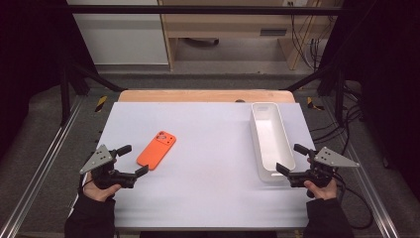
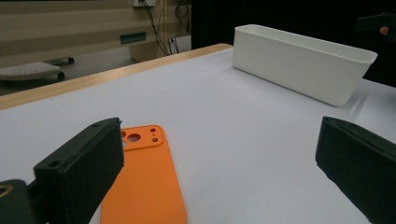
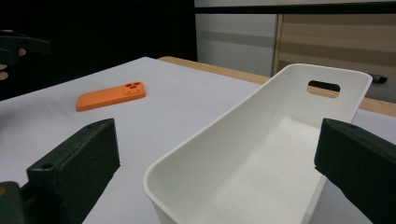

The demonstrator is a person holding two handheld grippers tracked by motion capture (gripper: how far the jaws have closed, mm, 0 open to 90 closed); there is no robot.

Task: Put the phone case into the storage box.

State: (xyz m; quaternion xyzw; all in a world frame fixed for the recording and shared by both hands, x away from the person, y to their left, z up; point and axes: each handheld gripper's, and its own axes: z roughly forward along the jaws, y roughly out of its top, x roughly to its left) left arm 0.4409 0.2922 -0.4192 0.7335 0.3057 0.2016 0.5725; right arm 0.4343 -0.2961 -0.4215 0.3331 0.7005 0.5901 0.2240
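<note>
An orange phone case (image 1: 157,149) lies flat, back side up, on the left half of the white table (image 1: 208,188). In the left gripper view the case (image 2: 145,184) sits just ahead of my left jaw. My left gripper (image 1: 132,159) is open and holds nothing, its tips just left of the case. A long white bin (image 1: 270,140) stands on the right side, with nothing inside it. My right gripper (image 1: 292,159) is open at the bin's near end. In the right gripper view the bin (image 3: 243,163) lies between the jaws.
The table's wooden far edge (image 1: 205,95) borders the floor beyond. Metal frame rails (image 1: 39,168) run along both sides. Cables (image 1: 356,198) trail from the right gripper. The other hand's gripper appears at the far edge in each gripper view.
</note>
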